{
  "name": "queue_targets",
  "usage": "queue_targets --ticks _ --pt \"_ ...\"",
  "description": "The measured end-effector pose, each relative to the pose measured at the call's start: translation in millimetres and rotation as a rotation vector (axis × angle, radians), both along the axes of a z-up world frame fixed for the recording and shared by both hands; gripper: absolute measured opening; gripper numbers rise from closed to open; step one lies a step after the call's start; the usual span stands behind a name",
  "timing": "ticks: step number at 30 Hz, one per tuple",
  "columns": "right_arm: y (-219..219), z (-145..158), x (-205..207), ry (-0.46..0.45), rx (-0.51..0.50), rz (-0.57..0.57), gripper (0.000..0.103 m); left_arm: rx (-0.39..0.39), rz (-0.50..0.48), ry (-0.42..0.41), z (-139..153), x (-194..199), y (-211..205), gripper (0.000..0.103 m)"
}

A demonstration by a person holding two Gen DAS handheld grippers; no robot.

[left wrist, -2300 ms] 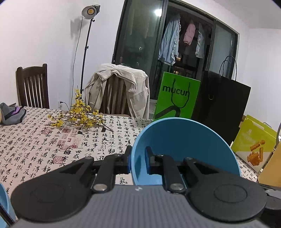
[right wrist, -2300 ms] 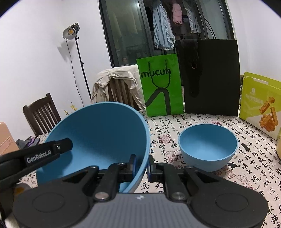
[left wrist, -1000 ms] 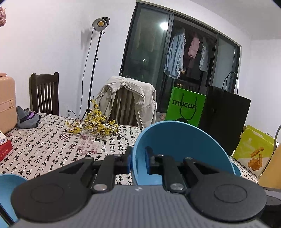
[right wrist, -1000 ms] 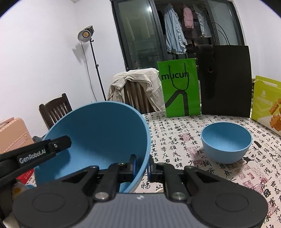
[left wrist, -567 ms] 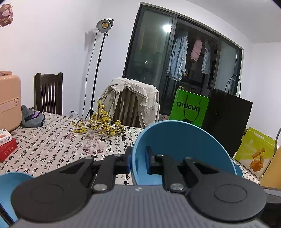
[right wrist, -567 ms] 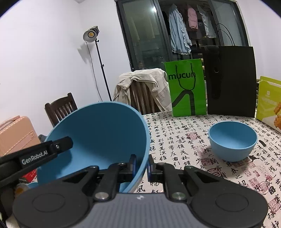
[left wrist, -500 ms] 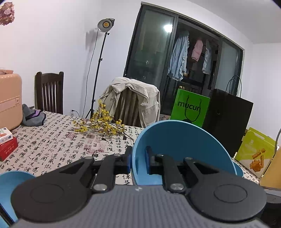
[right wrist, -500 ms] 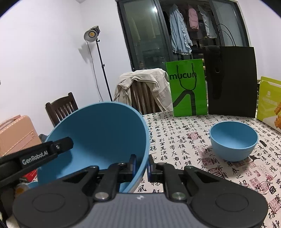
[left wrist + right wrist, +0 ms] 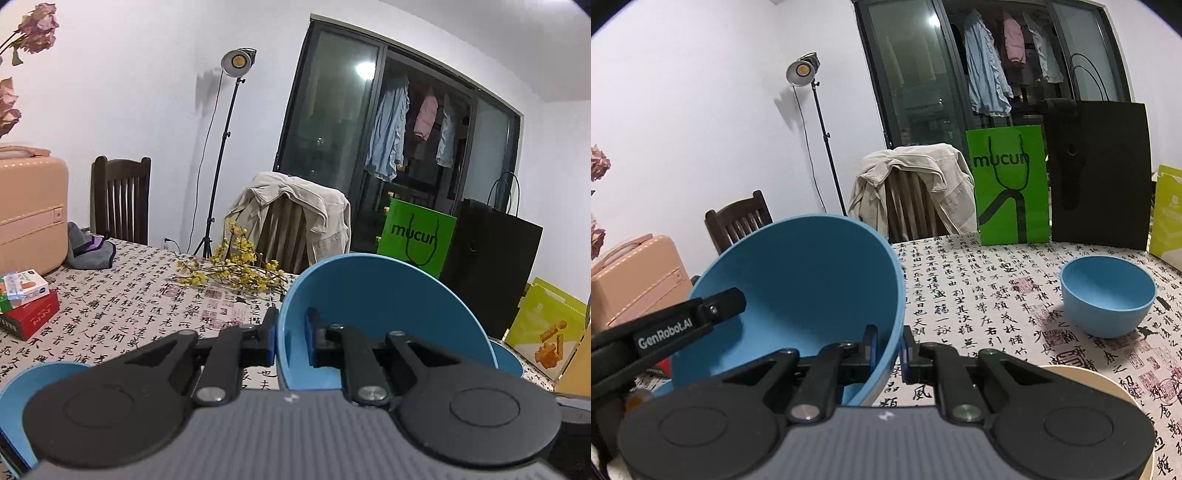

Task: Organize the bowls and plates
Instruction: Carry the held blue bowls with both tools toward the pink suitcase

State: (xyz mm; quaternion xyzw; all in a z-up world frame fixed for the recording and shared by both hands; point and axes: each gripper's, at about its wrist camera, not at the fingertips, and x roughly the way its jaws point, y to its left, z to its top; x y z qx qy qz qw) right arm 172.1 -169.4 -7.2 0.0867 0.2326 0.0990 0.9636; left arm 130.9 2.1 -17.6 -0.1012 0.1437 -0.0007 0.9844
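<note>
Both grippers hold one large blue bowl above the table. In the left wrist view my left gripper (image 9: 290,338) is shut on the bowl's (image 9: 384,295) left rim. In the right wrist view my right gripper (image 9: 889,347) is shut on the bowl's (image 9: 812,280) right rim, and the left gripper's finger (image 9: 701,314) crosses the bowl's left side. A smaller blue bowl (image 9: 1108,295) stands on the tablecloth at the right. Another blue bowl's rim (image 9: 40,376) shows at the lower left of the left wrist view. A beige plate (image 9: 1089,384) lies under the right gripper.
The table (image 9: 979,295) has a calligraphy-print cloth. Yellow flower branches (image 9: 236,266), a red box (image 9: 29,317) and a grey cloth (image 9: 88,251) lie on it. A green bag (image 9: 1008,192), a black bag (image 9: 1100,173), a pink suitcase (image 9: 26,210) and chairs (image 9: 916,195) stand around.
Both grippers have carried the big bowl to the left and back; the small bowl and bags have slid right in view, and the beige plate and red box have come into view.
</note>
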Motion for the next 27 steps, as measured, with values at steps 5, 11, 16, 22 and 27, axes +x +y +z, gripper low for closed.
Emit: queue_targets --ticks 5,11,16,22,27 --pt "9 2 -3 -0.012 -0.001 0.012 0.012 -0.015 0.006 0.003 -1 -3 12 0.015" --pt "19 1 -5 -0.017 -0.002 0.031 0.012 -0.029 0.019 0.005 -3 -8 23 0.015" --pt "27 2 -6 -0.018 -0.002 0.048 0.012 -0.042 0.027 0.002 -6 -11 34 0.015" --pt "38 2 -7 -0.016 0.000 0.074 0.012 -0.064 0.042 0.006 -7 -14 47 0.015" --pt "47 1 -6 -0.008 0.008 0.098 0.012 -0.071 0.056 -0.005 -8 -20 56 0.015"
